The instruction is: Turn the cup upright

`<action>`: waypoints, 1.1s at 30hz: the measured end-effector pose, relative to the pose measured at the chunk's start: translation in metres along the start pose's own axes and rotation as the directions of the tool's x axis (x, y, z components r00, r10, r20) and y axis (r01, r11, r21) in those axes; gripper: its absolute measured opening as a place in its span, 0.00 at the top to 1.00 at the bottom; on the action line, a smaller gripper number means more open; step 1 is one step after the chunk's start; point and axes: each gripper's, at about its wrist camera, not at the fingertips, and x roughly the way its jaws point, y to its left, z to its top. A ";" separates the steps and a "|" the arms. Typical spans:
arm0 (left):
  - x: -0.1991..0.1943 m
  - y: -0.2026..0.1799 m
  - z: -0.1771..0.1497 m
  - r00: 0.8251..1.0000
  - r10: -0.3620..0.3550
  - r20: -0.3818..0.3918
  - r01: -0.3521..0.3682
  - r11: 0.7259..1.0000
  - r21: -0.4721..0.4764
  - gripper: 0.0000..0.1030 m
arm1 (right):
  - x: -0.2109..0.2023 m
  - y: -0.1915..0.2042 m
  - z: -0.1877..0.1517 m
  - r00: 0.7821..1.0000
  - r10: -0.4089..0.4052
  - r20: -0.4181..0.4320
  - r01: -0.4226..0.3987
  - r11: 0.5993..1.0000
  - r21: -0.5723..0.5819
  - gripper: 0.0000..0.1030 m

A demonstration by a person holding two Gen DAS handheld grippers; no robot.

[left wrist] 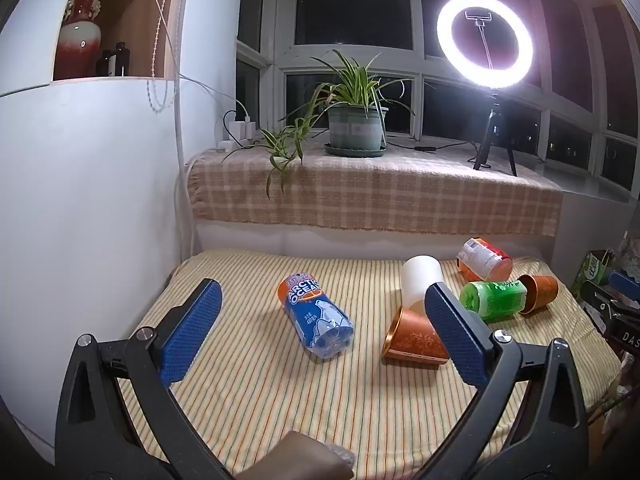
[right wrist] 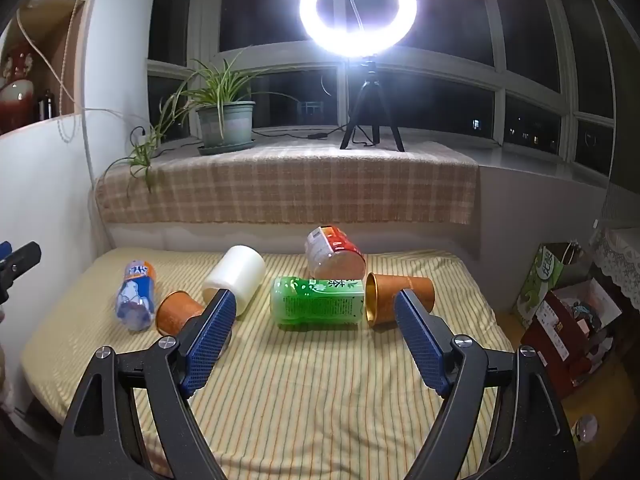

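Two orange paper cups lie on their sides on the striped table. One [left wrist: 416, 340] [right wrist: 178, 312] lies near the middle, partly behind a blue finger in both views. The other [left wrist: 538, 292] [right wrist: 400, 298] lies at the right, against a green bottle [left wrist: 494, 299] [right wrist: 320, 300]. A white cup [left wrist: 422, 282] [right wrist: 236, 280] also lies on its side. My left gripper [left wrist: 324, 296] is open and empty, above the table's near side. My right gripper [right wrist: 316, 308] is open and empty, with the green bottle between its fingertips farther back.
A blue Arctic Ocean bottle [left wrist: 316, 316] [right wrist: 136, 300] and a red-labelled bottle [left wrist: 484, 264] [right wrist: 334, 256] lie on the striped cloth [left wrist: 280, 392] [right wrist: 320, 400]. A checked sill with a potted plant [left wrist: 356, 124] and a ring light [left wrist: 486, 40] stands behind. Boxes [right wrist: 568, 320] stand at the right.
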 end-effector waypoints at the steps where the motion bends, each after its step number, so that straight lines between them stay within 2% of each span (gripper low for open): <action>1: 0.000 0.000 0.000 1.000 0.000 0.000 0.000 1.000 0.002 0.00 | 0.000 0.000 0.000 1.000 -0.001 0.003 0.001 1.000 -0.001 0.21; 33: 0.000 0.000 0.000 1.000 -0.001 0.004 0.001 1.000 -0.006 0.00 | 0.005 0.012 0.002 1.000 0.004 -0.009 -0.005 1.000 -0.017 0.21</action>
